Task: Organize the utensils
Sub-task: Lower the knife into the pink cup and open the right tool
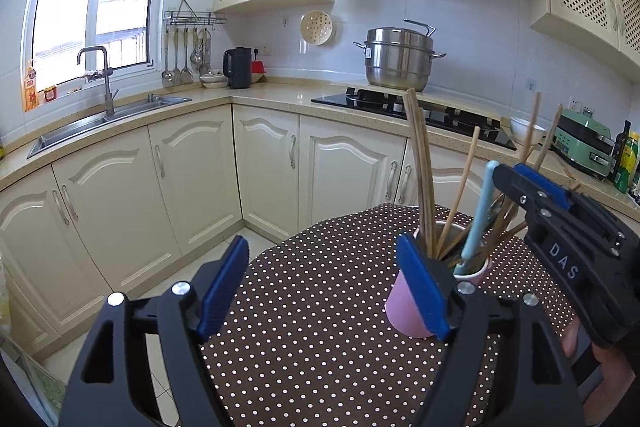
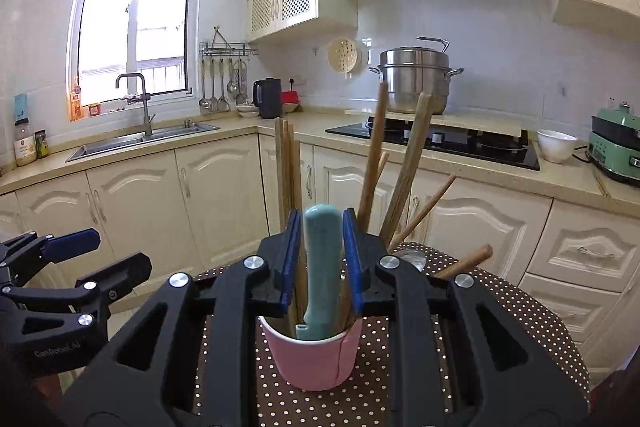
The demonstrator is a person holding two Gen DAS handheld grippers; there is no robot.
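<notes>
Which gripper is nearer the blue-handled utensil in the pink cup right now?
Right. The right gripper has its jaws on either side of the blue-handled utensil standing in the pink cup. The left gripper sits open beside the cup, off the utensil.

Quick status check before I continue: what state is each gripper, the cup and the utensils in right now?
left gripper: open, holding nothing, beside the cup
right gripper: fingers either side of the blue handle, grip contact unclear
pink cup: upright on the dotted tablecloth
blue-handled utensil: standing in the cup, handle up
wooden chopsticks: standing in the cup, leaning apart
</notes>
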